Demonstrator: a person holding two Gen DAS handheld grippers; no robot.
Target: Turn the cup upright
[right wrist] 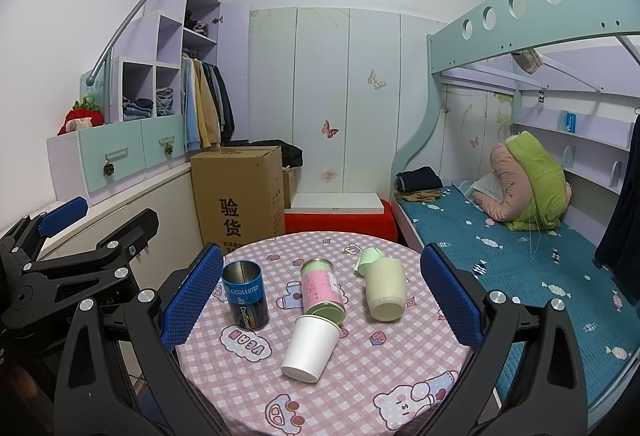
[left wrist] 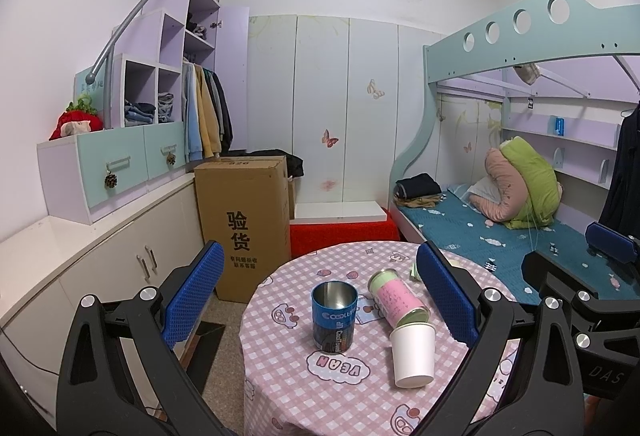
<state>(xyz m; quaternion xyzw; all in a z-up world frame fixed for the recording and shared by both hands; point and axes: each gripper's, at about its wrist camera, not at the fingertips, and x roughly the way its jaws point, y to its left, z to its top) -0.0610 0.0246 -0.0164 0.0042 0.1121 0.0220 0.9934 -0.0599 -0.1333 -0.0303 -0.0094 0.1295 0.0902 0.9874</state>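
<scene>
Standing spread wide above the near edge of the round bench [left wrist: 280, 368], the left hand-held gripper [left wrist: 320, 294] held nothing, and its blue pads [left wrist: 196, 296] touched none of the things below. In its own view the blue mug [left wrist: 334, 316] stood upright between the fingers, mouth up, steel inside showing. Just right of the mug lay the pink-and-green can [left wrist: 396, 296] on its side. The white cup [left wrist: 412, 354] stood mouth down, touching the can's near end, on the checked cloth.

The right hand-held gripper [right wrist: 322, 294] was likewise wide open and empty, its pads [right wrist: 450, 296] clear of everything. From its camera the mug [right wrist: 245, 294] sat at the left, close by the left pad; the can [right wrist: 322, 286] lay mid-bench; the white cup [right wrist: 310, 348] leaned tilted with its base against the can's near end, its rim nearest the camera. Right of the can a pale green cup [right wrist: 386, 290] lay on its side, and a small green paper piece [right wrist: 368, 260] lay just behind it. The left hand-held gripper [right wrist: 60, 216] showed at the far left of this view, beside the bench. Beyond the bench stood a cardboard box [right wrist: 236, 192], and to the right a bed [right wrist: 500, 248].
</scene>
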